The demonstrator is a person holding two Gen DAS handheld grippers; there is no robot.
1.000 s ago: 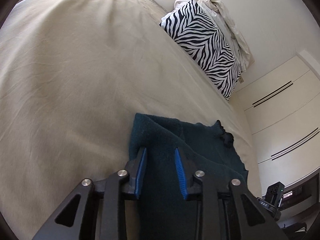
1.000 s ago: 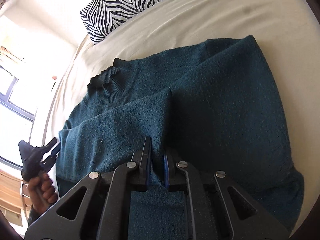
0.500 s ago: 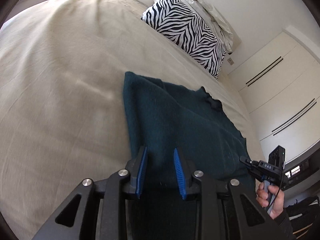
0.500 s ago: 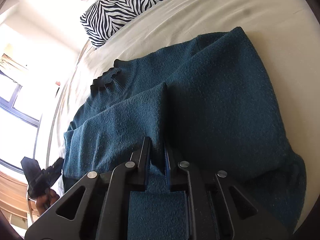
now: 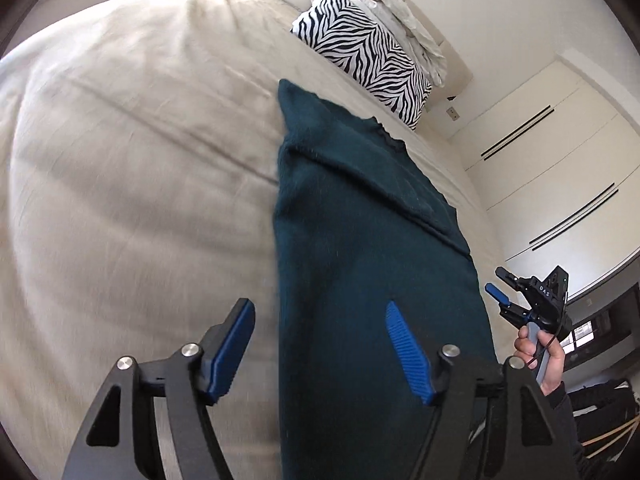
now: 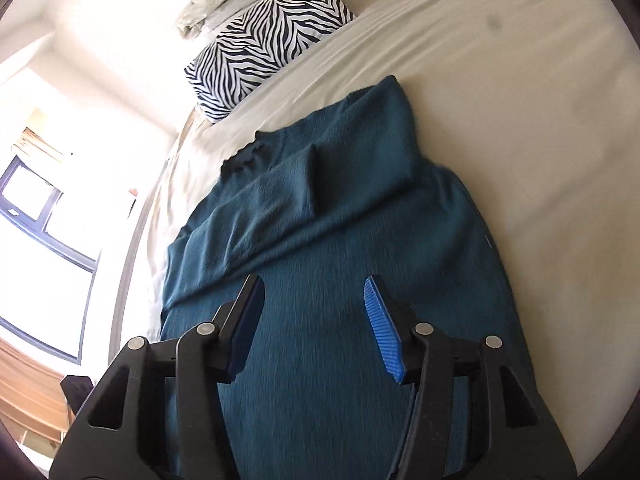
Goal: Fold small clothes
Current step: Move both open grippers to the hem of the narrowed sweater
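Observation:
A dark teal knitted sweater lies flat on the beige bed, its sleeves folded in across the body, collar toward the pillow. It also shows in the right wrist view. My left gripper is open and empty above the sweater's left edge near the hem. My right gripper is open and empty above the sweater's lower middle. The right gripper also shows in the left wrist view, held in a hand at the sweater's right side.
A zebra-striped pillow lies at the head of the bed with crumpled white bedding behind it. White wardrobe doors stand to the right. A window is at the left in the right wrist view.
Both grippers opened and drew back above the sweater. The right gripper let go of the fold of sweater it was shut on, and the cloth now lies flat.

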